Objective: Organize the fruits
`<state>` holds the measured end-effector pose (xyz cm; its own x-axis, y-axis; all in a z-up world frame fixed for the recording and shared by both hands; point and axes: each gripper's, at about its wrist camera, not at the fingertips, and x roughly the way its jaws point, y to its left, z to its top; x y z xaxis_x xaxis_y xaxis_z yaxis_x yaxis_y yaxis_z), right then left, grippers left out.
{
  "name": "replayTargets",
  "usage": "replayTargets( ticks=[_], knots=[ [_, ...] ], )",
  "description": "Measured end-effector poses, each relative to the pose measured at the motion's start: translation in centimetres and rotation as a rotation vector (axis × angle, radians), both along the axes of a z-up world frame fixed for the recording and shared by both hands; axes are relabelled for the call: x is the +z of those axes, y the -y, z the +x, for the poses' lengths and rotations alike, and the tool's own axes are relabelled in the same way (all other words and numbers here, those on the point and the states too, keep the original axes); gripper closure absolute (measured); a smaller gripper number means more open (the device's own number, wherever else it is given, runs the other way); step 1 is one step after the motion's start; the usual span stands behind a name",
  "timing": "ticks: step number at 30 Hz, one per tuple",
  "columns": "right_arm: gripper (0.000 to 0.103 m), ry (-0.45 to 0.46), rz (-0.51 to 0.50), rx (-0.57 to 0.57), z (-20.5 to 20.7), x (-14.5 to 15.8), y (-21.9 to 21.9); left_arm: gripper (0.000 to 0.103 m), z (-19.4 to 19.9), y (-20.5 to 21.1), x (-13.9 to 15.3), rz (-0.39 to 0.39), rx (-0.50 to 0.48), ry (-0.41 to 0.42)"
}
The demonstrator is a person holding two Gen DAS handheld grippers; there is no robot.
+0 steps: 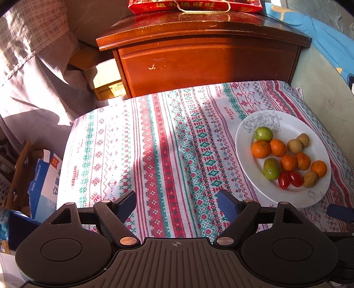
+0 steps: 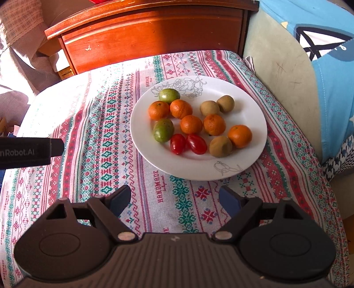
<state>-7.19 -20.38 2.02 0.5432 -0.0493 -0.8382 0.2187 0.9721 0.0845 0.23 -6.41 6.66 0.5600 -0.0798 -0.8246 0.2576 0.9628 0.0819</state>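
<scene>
A white plate with line-drawn flowers sits on a patterned cloth. On it lie several small oranges, two green fruits, two red cherry tomatoes and three brown kiwis. The plate also shows in the left wrist view, at the right. My right gripper is open and empty, just short of the plate's near rim. My left gripper is open and empty over bare cloth, left of the plate. Its finger shows in the right wrist view.
A dark wooden cabinet stands behind the cloth, with a red gift box on top. Blue fabric and a pale cushion lie to the right. Cardboard boxes and a curtain are at the left.
</scene>
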Motion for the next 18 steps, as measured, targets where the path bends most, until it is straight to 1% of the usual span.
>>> replayTargets(
  ticks=[5,7,12,14,16,17,18],
  knots=[
    [0.017,0.059,0.05,0.078,-1.1,-1.2,-2.8,0.021,-0.3,-2.3,-0.5,-0.018,0.021,-0.019],
    [0.017,0.106,0.049,0.103,-1.8,-1.6,-3.9,0.021,-0.4,-3.2,-0.7,-0.021,0.032,-0.023],
    [0.016,0.159,0.0,0.134,-2.7,-3.2,-5.8,0.021,-0.6,-5.0,-1.1,-0.024,0.053,-0.032],
    [0.015,0.194,-0.06,0.152,-3.2,-3.6,-6.6,0.021,-0.7,-5.5,-1.2,-0.026,0.059,-0.034],
    [0.004,0.224,-0.1,0.167,-3.5,-4.3,-7.2,0.021,-0.7,-5.9,-1.2,-0.027,0.063,-0.036],
    [0.001,0.248,-0.097,0.164,-3.6,-4.6,-7.3,0.021,-0.7,-6.2,-1.2,-0.03,0.066,-0.038],
    [0.001,0.255,-0.108,0.16,-3.7,-4.8,-7.6,0.021,-0.7,-6.3,-1.3,-0.033,0.068,-0.039]
  ],
)
